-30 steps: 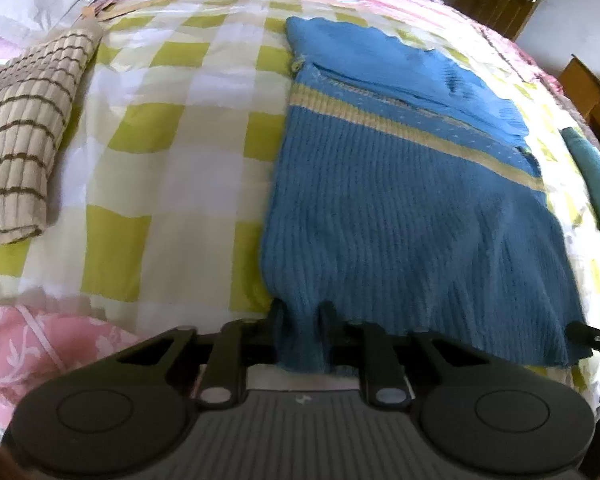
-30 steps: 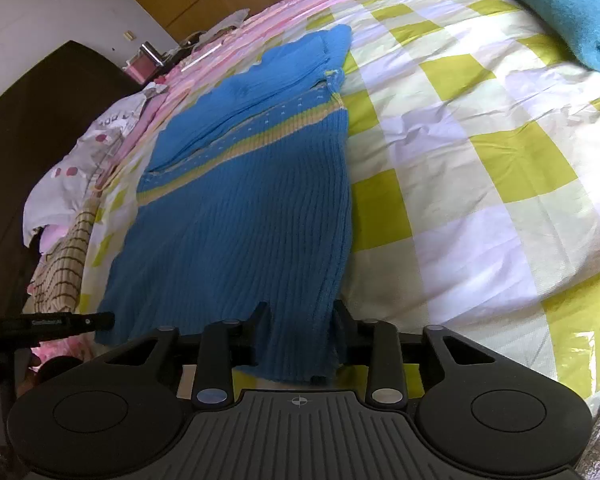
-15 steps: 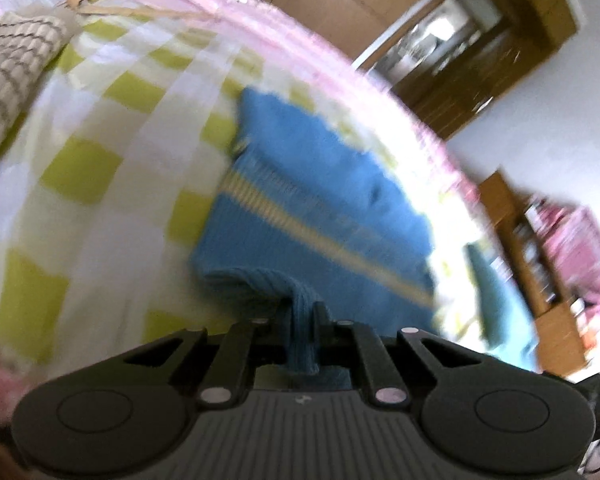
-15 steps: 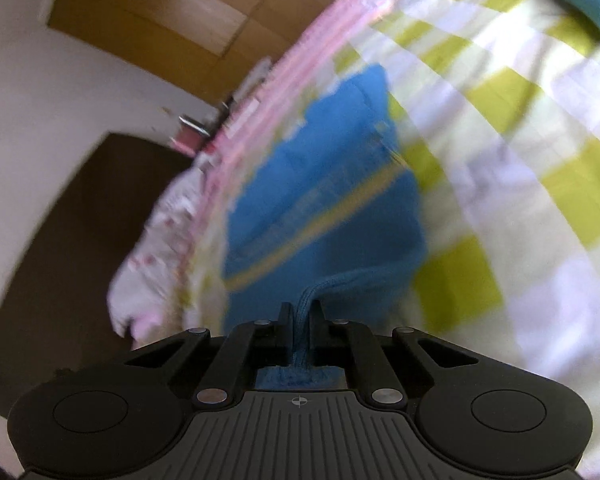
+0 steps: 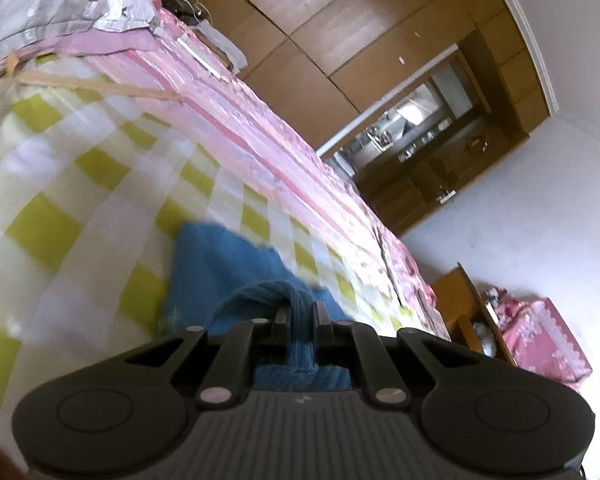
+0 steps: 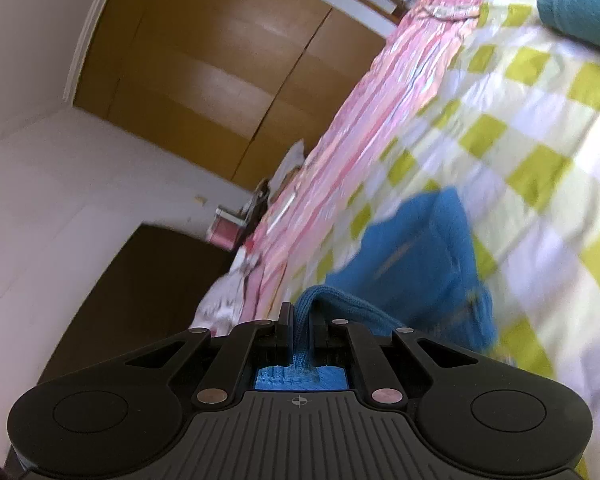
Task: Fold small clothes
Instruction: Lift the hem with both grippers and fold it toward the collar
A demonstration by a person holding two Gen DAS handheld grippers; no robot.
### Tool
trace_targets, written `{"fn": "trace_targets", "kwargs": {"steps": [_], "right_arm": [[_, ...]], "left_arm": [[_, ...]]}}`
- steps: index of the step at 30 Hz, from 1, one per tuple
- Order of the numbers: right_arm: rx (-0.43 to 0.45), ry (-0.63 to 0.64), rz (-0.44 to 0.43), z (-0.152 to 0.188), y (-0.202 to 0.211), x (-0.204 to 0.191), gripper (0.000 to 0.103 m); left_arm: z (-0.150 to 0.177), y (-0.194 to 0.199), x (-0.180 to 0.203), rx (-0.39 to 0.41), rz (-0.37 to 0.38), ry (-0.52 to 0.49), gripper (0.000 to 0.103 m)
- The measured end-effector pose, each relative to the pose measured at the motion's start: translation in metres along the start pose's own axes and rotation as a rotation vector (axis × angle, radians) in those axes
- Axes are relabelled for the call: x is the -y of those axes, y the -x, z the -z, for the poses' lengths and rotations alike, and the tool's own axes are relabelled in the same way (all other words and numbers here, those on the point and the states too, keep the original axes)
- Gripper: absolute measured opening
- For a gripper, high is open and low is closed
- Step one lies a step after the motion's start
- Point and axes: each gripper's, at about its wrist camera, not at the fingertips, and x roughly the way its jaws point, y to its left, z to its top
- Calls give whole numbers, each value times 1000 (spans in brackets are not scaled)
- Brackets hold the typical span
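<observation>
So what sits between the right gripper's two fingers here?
A bunched fold of the blue knit sweater, pinched by the right gripper; the right wrist view shows it.

Only one bit of lettering shows: on the white, red-dotted cloth [image 5: 60,0] far up and to the left of the left tool, dark capitals reading roughly "A PP" or "APR", cut off by a fold and not legible in full.

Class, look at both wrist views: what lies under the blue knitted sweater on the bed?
The blue sweater lies on a yellow-and-white checked cover, its hem lifted, pinched in the left gripper and right gripper. The cover directly beneath it is hidden.
</observation>
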Motion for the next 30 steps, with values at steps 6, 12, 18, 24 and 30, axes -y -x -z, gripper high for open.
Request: {"fn": "trace_targets", "kwargs": {"steps": [6, 12, 18, 24, 30], "right_arm": [[56, -3, 40, -32, -49, 11, 7], [68, -20, 140, -48, -97, 37, 7], [55, -53, 207, -50, -113, 63, 8], [47, -89, 206, -49, -111, 71, 19], [98, 46, 242, -46, -91, 51, 39]], "left_arm": [[-26, -53, -14, 17, -49, 2, 15], [-31, -94, -30, -7, -122, -19, 15], [-31, -114, -45, -33, -176, 15, 16], [-30, -111, -42, -13, -200, 26, 26], [-32, -95, -35, 52, -252, 8, 48]]}}
